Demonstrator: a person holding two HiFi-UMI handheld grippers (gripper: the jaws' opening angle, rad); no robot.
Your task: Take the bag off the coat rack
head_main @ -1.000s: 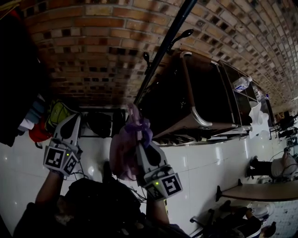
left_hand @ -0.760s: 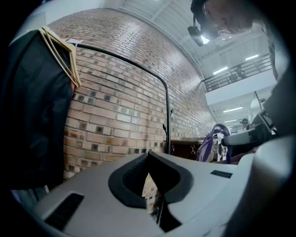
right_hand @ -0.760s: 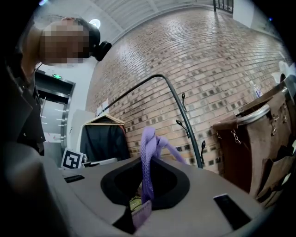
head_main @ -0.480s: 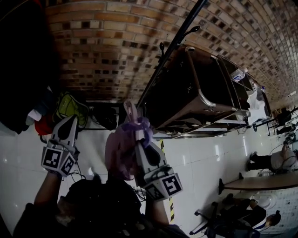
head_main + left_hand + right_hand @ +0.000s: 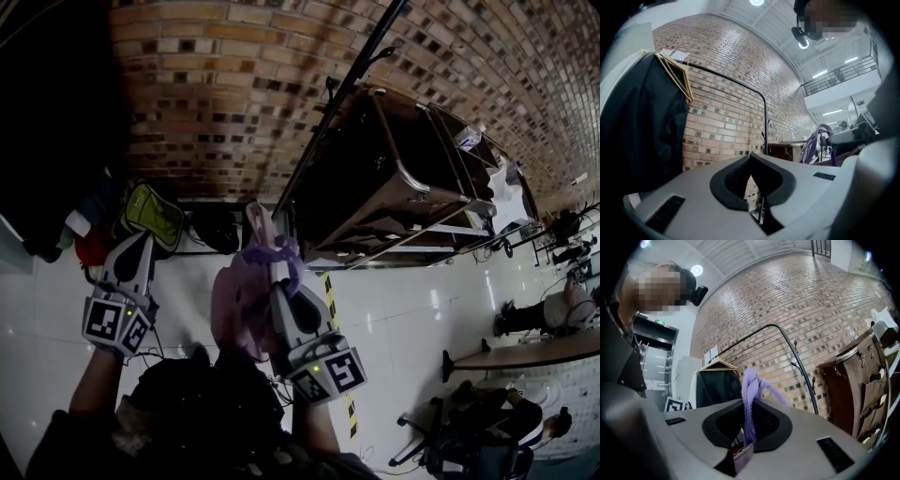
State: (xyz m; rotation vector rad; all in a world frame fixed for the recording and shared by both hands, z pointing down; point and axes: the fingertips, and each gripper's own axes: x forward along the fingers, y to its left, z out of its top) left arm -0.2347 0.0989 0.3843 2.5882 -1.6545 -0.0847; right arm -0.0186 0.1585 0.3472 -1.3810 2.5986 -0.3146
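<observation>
A pale pink bag [image 5: 236, 302] with a purple woven strap [image 5: 277, 253] hangs in the air from my right gripper [image 5: 279, 274], clear of the black coat rack pole [image 5: 330, 111] and its hooks [image 5: 329, 86]. In the right gripper view the strap [image 5: 750, 399] runs up between the jaws of the right gripper [image 5: 749, 414], which is shut on it. My left gripper [image 5: 145, 244] is held up to the left of the bag, apart from it. Its jaws meet with nothing between them in the left gripper view [image 5: 751, 161].
A brick wall [image 5: 216, 94] stands behind the rack. A brown cabinet [image 5: 384, 178] sits right of the pole. A dark coat [image 5: 647, 122] on wooden hangers [image 5: 677, 77] hangs at the left. A yellow-green backpack [image 5: 150, 211] lies on the floor. A seated person [image 5: 553, 314] and a table [image 5: 525, 354] are at the right.
The view has swung, so the wall and rack sit a little further right and up. The right gripper still holds the strap at about the same place. The left gripper stays shut.
</observation>
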